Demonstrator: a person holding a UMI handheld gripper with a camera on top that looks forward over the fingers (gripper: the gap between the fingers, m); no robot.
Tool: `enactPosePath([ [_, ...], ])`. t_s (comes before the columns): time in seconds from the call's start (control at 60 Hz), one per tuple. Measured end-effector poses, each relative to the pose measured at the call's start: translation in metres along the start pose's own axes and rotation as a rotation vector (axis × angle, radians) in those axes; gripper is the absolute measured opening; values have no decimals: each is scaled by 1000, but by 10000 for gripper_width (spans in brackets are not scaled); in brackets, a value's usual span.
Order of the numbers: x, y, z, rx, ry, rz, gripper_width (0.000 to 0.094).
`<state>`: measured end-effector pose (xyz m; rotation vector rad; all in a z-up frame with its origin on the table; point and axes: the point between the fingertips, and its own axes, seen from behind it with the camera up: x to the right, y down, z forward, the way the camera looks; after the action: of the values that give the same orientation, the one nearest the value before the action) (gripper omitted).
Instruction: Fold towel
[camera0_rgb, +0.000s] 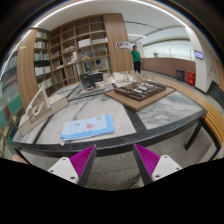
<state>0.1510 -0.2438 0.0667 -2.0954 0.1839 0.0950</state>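
The jaws (118, 160) are apart and hold nothing. The towel (88, 128) lies flat on the counter (150, 118), ahead and a bit left, its long side running across.

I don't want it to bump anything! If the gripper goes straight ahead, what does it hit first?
Probably the folded light-blue towel lying on the grey table, just beyond the open jaws of the gripper. Depth is hard to judge.

Light blue towel (88, 127) on grey table (150, 112); magenta pads (82, 160).
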Motion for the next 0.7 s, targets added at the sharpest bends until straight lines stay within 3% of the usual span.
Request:
enactPosePath([
  [0.35, -39, -9, 57, -30, -72, -74, 769],
  [0.583, -144, -30, 135, -57, -157, -211, 725],
  [0.7, -216, -28, 166, -54, -251, -268, 680],
])
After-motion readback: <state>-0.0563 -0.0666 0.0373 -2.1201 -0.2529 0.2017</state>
